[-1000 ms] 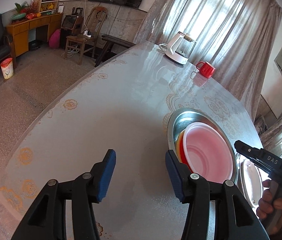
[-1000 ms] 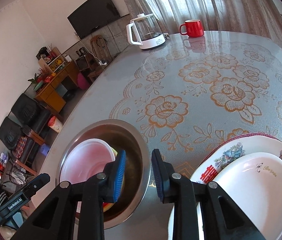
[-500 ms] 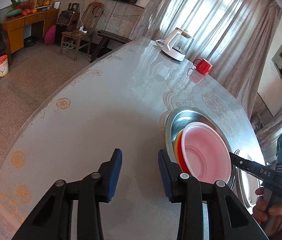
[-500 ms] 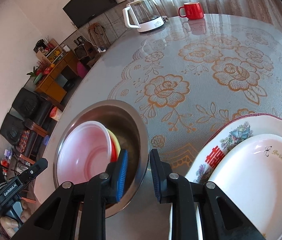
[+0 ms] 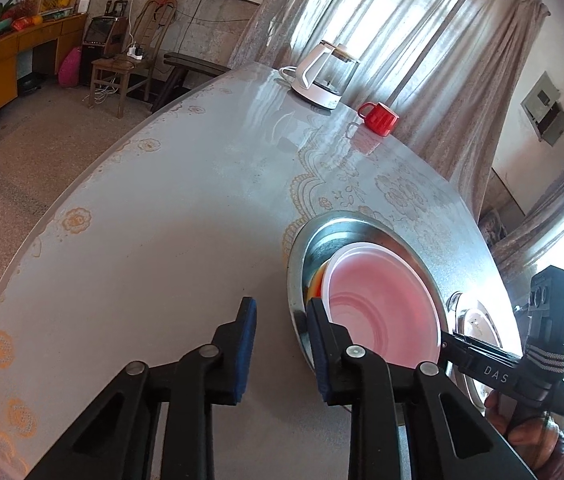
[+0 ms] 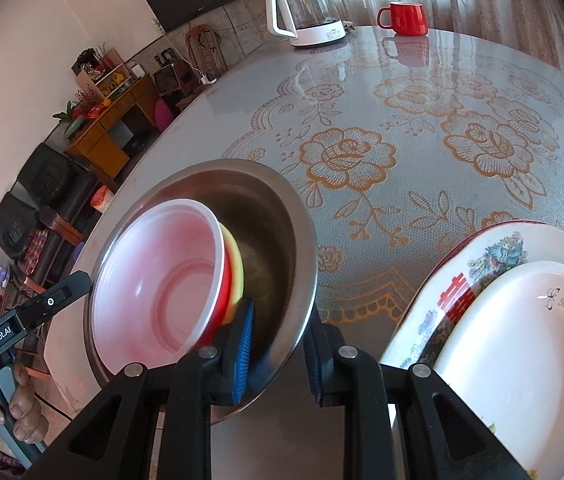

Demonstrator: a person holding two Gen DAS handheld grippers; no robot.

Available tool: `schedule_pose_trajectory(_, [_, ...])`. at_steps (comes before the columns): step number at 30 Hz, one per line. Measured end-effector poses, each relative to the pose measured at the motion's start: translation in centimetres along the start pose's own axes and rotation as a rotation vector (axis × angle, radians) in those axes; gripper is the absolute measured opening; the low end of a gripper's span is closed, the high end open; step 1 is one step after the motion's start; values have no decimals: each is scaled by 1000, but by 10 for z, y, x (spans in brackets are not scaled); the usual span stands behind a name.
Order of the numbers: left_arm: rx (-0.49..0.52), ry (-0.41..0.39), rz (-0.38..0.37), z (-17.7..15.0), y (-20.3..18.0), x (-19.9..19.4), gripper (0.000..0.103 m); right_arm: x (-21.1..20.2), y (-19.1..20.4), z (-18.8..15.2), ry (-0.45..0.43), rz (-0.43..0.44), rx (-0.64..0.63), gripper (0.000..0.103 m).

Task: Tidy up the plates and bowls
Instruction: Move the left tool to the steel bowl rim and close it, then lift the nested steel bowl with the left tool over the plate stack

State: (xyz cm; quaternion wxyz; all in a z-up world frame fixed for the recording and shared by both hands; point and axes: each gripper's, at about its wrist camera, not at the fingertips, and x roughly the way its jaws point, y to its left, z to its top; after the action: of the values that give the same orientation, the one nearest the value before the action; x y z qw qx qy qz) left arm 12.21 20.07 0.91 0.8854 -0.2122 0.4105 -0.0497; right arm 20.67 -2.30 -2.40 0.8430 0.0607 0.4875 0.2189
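A large steel bowl (image 6: 282, 216) (image 5: 346, 228) holds nested bowls: a pale pink one (image 6: 158, 280) (image 5: 382, 304) over a red one (image 6: 222, 300) and a yellow one (image 6: 236, 264). My right gripper (image 6: 278, 344) is open and straddles the steel bowl's near rim, one pad inside and one outside, with gaps showing. My left gripper (image 5: 280, 340) is open, its right pad at the steel bowl's left rim, the left pad over bare table. A white plate (image 6: 518, 344) lies stacked on a patterned plate (image 6: 494, 252) to the right.
A white electric kettle (image 5: 322, 80) (image 6: 306, 16) and a red mug (image 5: 378, 118) (image 6: 402, 18) stand at the far side of the round floral table (image 6: 402, 128). The table edge curves away on the left, with floor and furniture beyond.
Both grippers have moved in to the steel bowl. The right gripper's pads now straddle its rim. The left gripper has narrowed and shifted right to the bowl's left rim.
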Motion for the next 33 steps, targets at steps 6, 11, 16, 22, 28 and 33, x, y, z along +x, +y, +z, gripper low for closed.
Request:
schedule_pose_trajectory(6, [37, 31, -18, 5, -4, 18, 18, 1, 2, -2, -11, -9, -10, 23])
schedule_pose_trajectory(11, [10, 9, -58, 8, 3, 22, 18, 2, 5, -2, -23, -26, -24, 23])
schedule_pose_trajectory(16, [-4, 17, -61, 7, 4, 26, 18, 3, 7, -3, -51, -33, -29, 21])
schedule_pose_trajectory(22, [9, 25, -72, -2, -1, 22, 14, 4, 7, -2, -62, -53, -31, 20])
schedule_pose_trajectory(28, [-37, 37, -101, -11, 3, 11, 14, 1, 6, -6, -59, -52, -25, 19])
schedule_pose_trajectory(33, [-18, 22, -88, -23, 0, 1, 14, -3, 10, -11, -68, -54, -42, 17])
